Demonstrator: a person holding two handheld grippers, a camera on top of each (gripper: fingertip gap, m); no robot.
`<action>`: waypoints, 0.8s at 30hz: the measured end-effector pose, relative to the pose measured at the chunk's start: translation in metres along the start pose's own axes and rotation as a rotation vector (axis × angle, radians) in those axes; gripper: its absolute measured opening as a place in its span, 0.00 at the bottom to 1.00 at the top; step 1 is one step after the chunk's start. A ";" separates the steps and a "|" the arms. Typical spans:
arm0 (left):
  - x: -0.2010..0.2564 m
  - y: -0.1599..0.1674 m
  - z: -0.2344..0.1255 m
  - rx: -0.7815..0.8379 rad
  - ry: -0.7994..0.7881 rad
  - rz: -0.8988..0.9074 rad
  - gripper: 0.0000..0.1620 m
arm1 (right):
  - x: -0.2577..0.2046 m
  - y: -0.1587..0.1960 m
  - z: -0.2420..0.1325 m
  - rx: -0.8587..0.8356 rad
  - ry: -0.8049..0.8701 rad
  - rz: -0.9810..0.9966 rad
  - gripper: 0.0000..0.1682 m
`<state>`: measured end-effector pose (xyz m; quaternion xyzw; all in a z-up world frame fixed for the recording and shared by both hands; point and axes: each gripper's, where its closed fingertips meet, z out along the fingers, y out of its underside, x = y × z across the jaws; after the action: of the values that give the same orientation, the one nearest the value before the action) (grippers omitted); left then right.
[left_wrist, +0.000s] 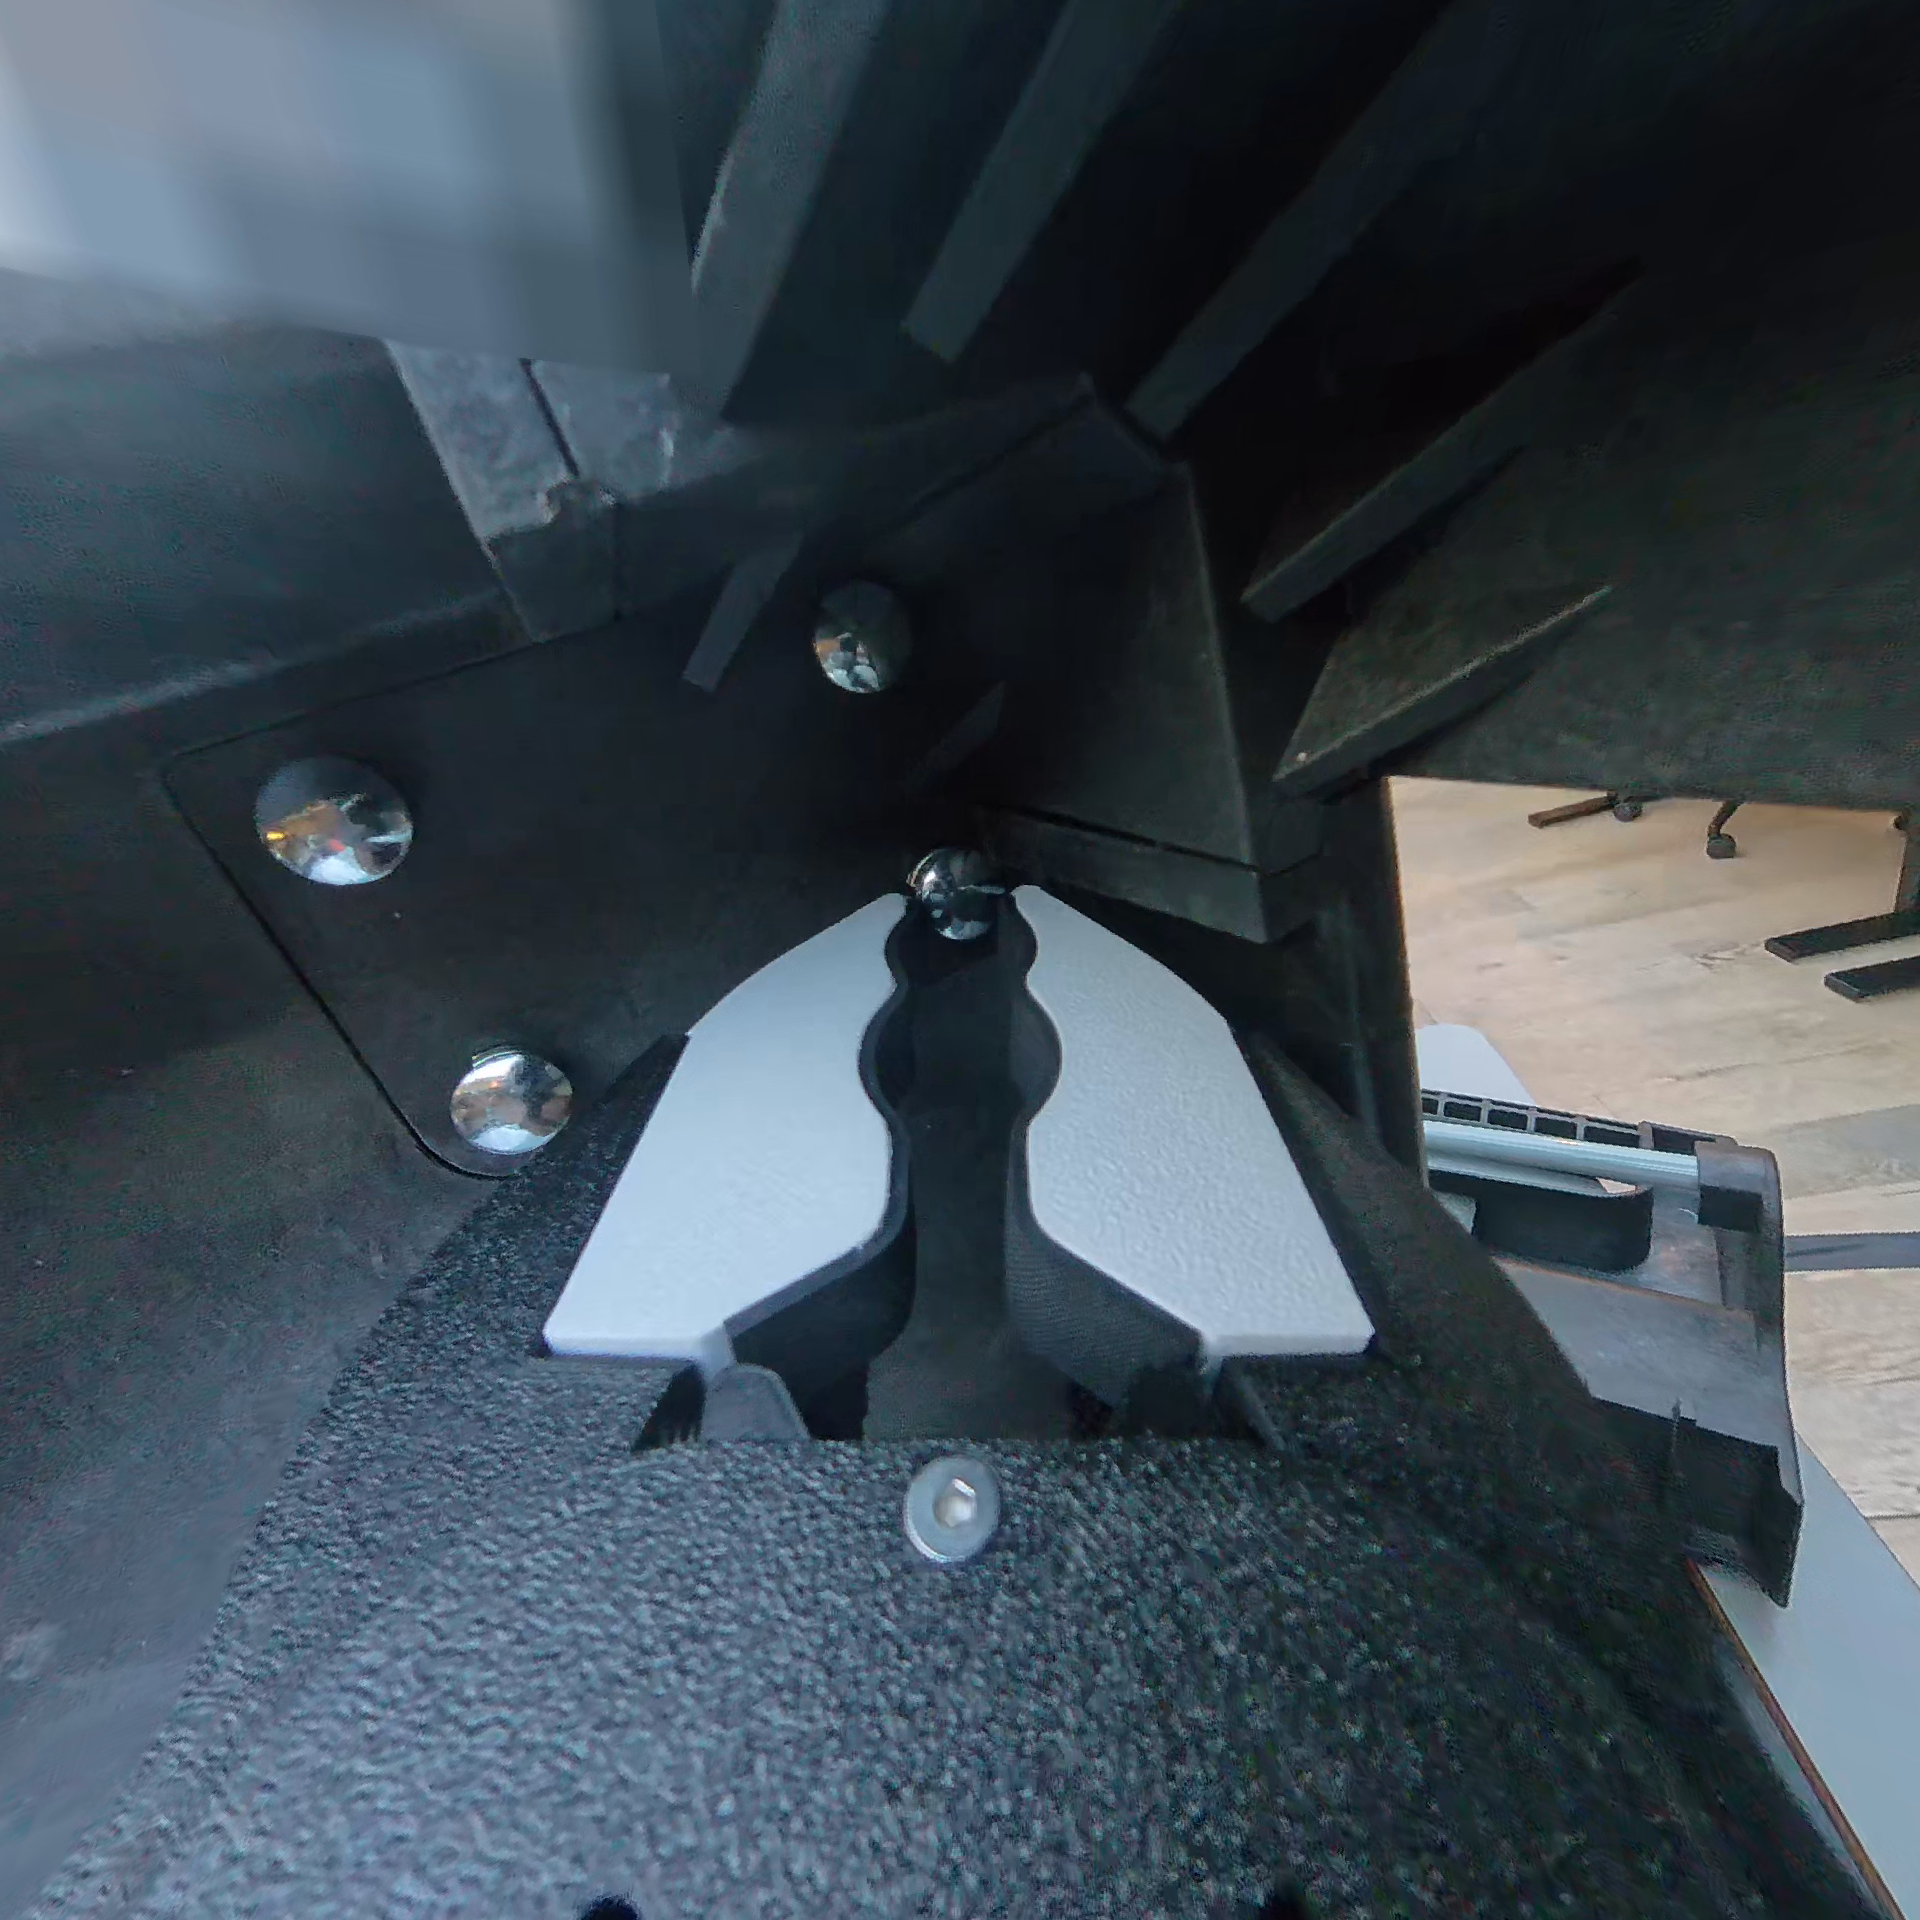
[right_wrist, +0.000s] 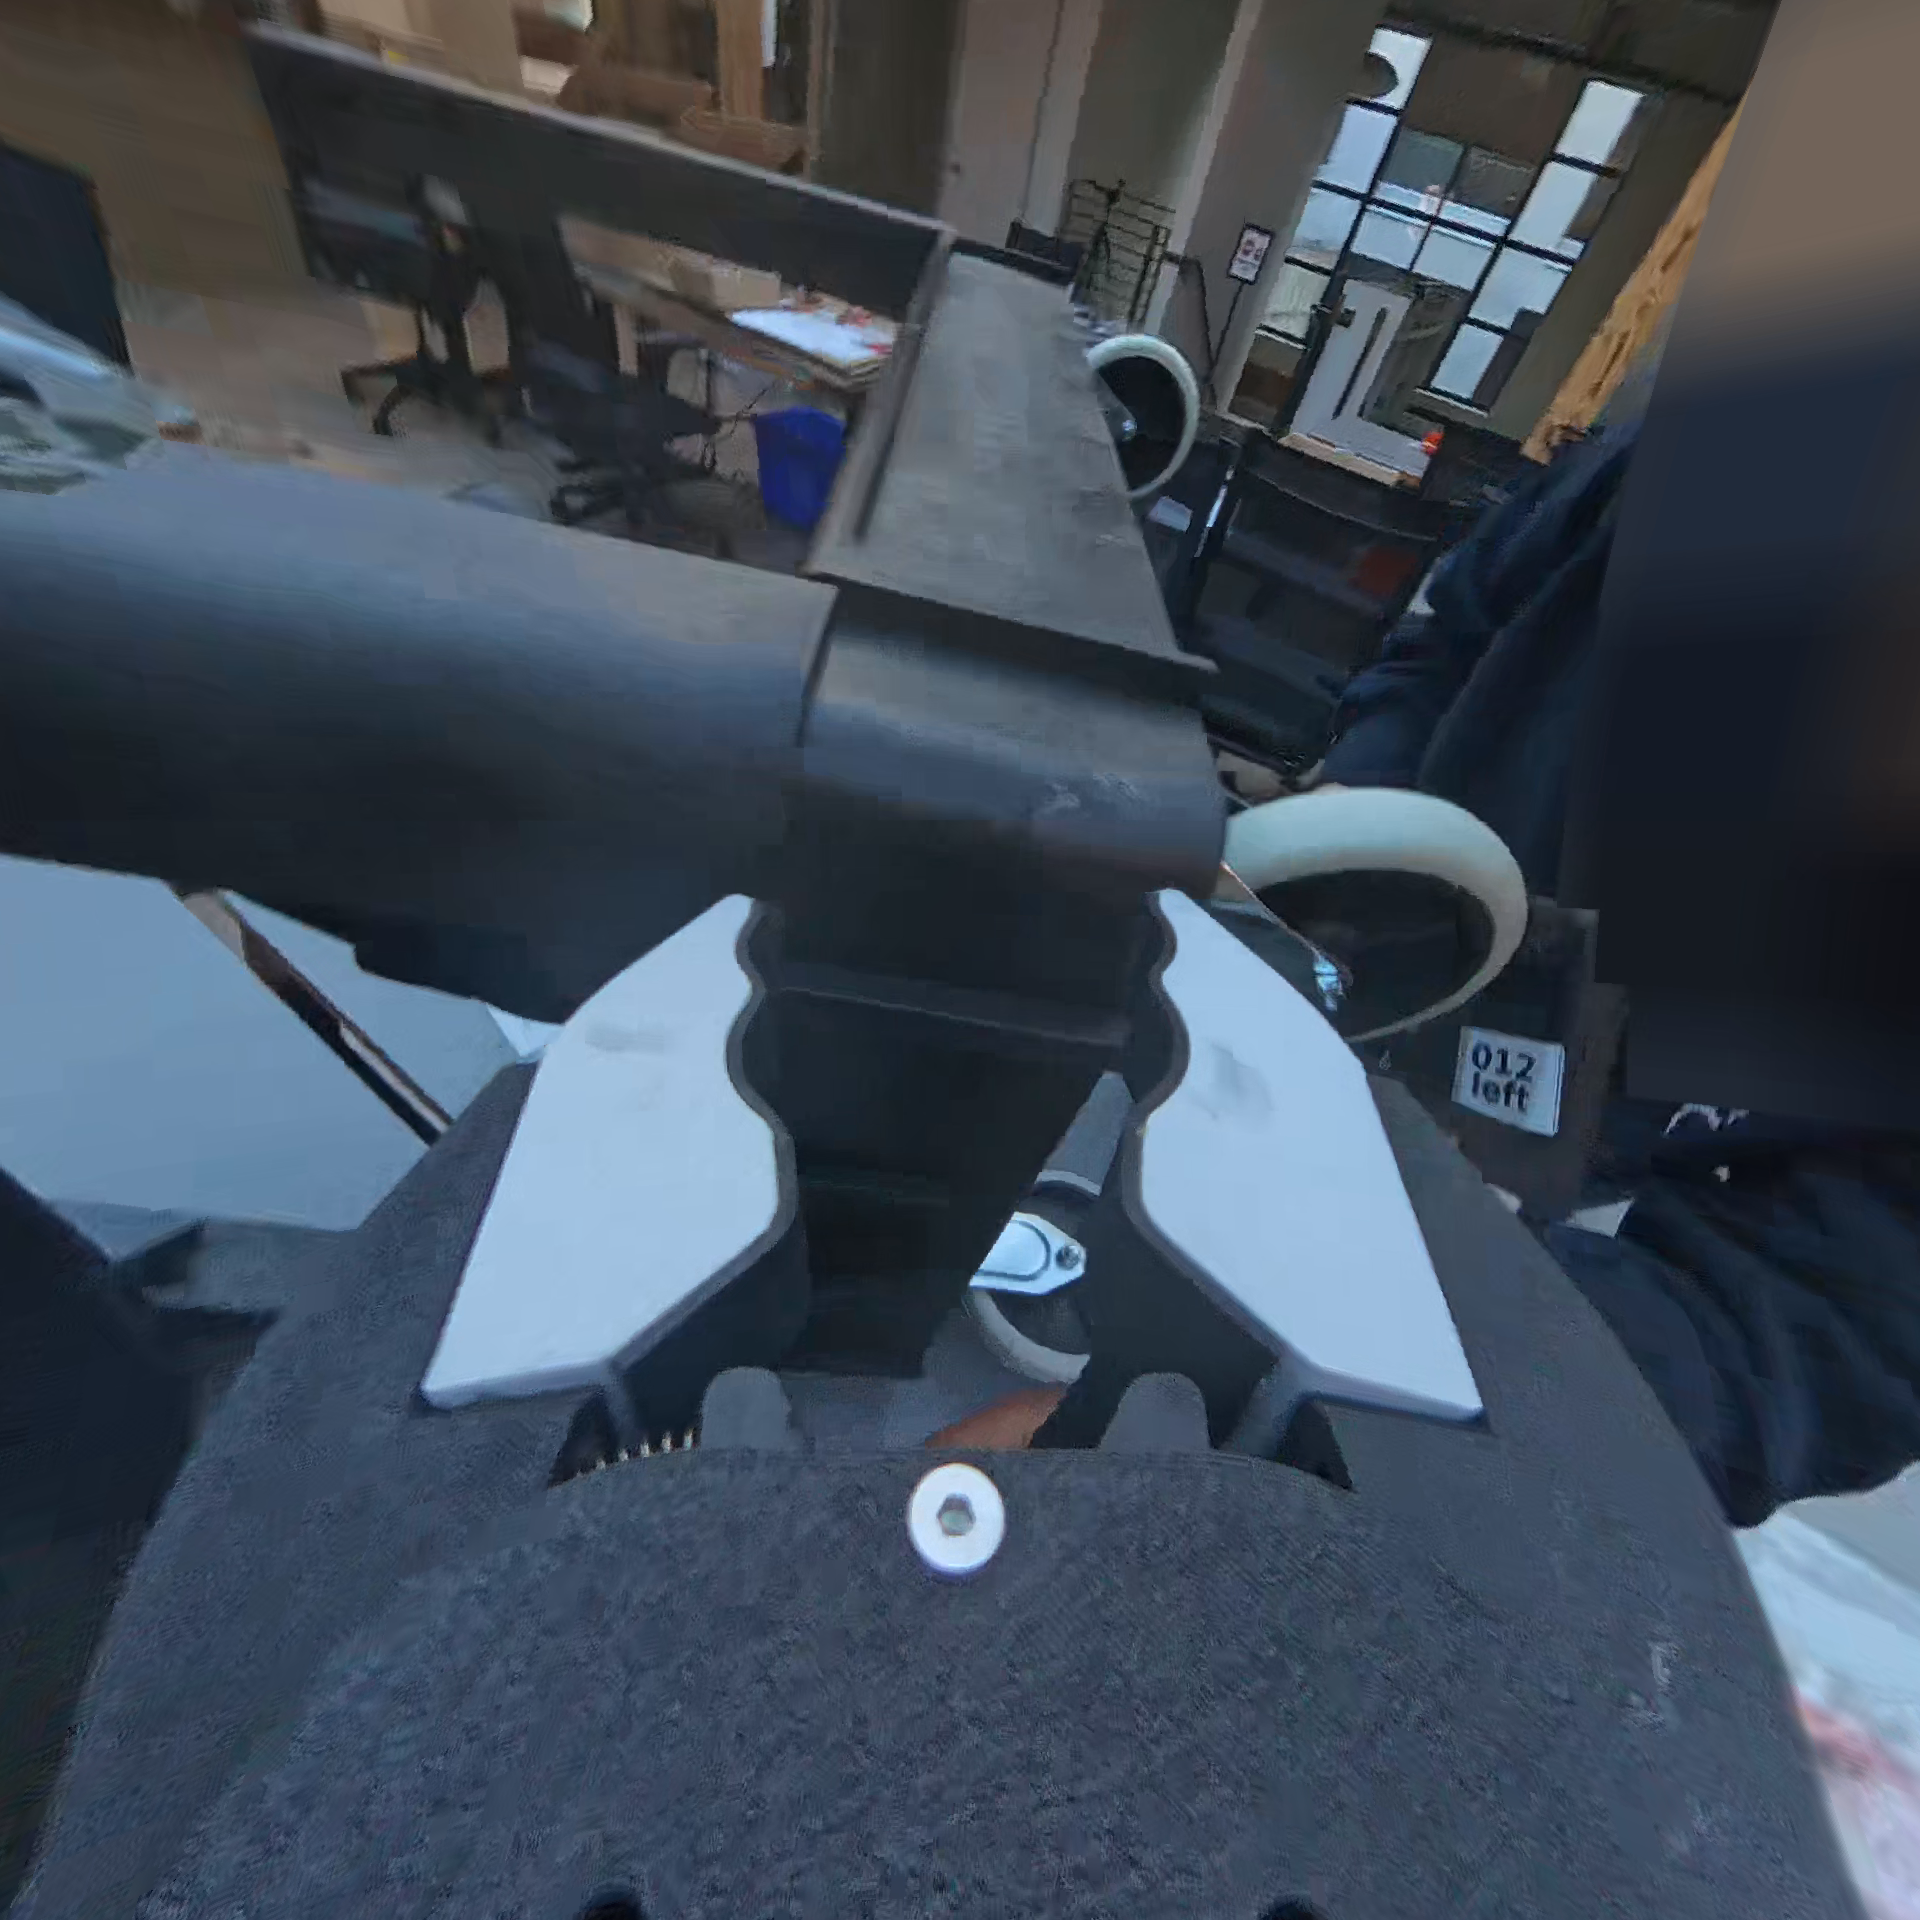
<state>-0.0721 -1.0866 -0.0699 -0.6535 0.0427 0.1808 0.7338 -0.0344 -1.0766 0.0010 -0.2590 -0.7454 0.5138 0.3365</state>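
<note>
Left gripper (left_wrist: 954, 914) pinched on screw (left_wrist: 952, 891) beside black corner plate (left_wrist: 582, 831). Right gripper (right_wrist: 954, 925) clamped around black frame bar (right_wrist: 966, 831), white caster wheel (right_wrist: 1403, 862) just right of bar.

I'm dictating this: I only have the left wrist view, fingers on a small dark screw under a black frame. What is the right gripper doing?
Observer: The right gripper is clamped wide on the end of a black beam, one finger against each side.
Operator: Anything mounted near that end?
Observer: A caster with a white wheel sits just to the right of the beam end.
Operator: Is anyone close to it?
Observer: Yes, a person's dark sleeve shows on the right, beyond that caster.
</note>
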 end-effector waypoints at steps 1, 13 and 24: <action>0.000 0.000 0.000 -0.002 -0.001 -0.003 0.09 | -0.011 -0.005 0.001 -0.018 -0.031 -0.064 0.41; 0.000 0.000 0.002 -0.007 -0.010 -0.043 0.09 | -0.048 -0.014 0.026 -0.103 -0.029 -0.266 0.48; -0.001 0.001 0.005 -0.022 0.000 -0.074 0.09 | -0.057 -0.016 0.032 -0.141 -0.209 -0.059 0.50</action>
<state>-0.0745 -1.0819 -0.0694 -0.6625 0.0167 0.1542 0.7328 -0.0234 -1.1421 -0.0055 -0.2051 -0.8180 0.4743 0.2528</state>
